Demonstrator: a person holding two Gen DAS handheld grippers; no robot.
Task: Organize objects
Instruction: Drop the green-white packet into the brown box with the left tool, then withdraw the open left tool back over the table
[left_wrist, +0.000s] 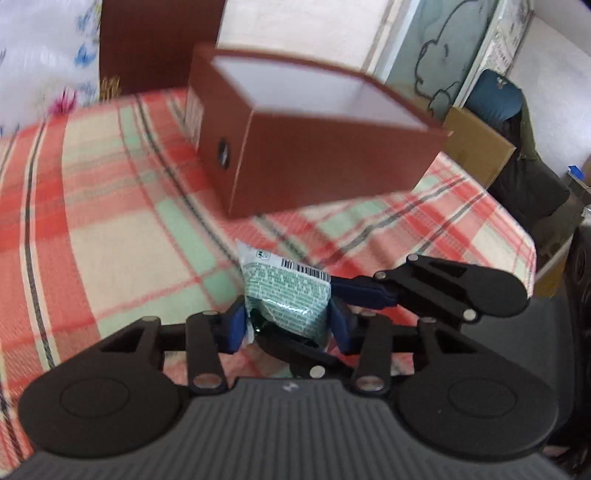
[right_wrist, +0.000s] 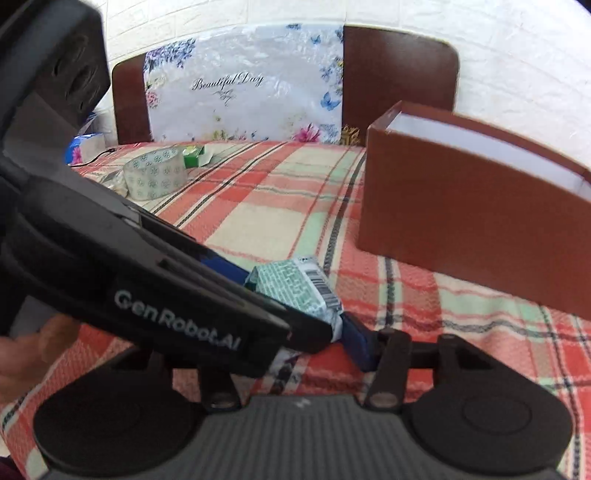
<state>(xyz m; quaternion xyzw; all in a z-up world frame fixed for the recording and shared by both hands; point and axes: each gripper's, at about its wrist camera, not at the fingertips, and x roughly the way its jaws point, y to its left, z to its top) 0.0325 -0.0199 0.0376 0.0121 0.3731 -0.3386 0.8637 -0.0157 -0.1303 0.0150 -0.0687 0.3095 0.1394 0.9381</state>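
Observation:
A small green-and-white packet (left_wrist: 286, 291) with a barcode hangs just above the plaid tablecloth (left_wrist: 110, 192). My left gripper (left_wrist: 288, 325) is shut on it, a blue pad pressing each side. The right gripper reaches in from the right, and one of its fingers (left_wrist: 364, 291) lies against the packet's far right corner. In the right wrist view the packet (right_wrist: 295, 288) sits between the jaws of my right gripper (right_wrist: 293, 328). The black left gripper (right_wrist: 280, 299) crosses in front and hides the right gripper's left finger. An open brown box (left_wrist: 332, 166) with a white inside stands just beyond.
The brown box (right_wrist: 472, 221) fills the right side. A roll of patterned tape (right_wrist: 155, 171) and a small green carton (right_wrist: 194, 155) lie at the far left. Chair backs and a floral bag (right_wrist: 243, 85) stand behind the table. The table's edge (left_wrist: 532, 254) drops off beside a cardboard box (left_wrist: 476, 147).

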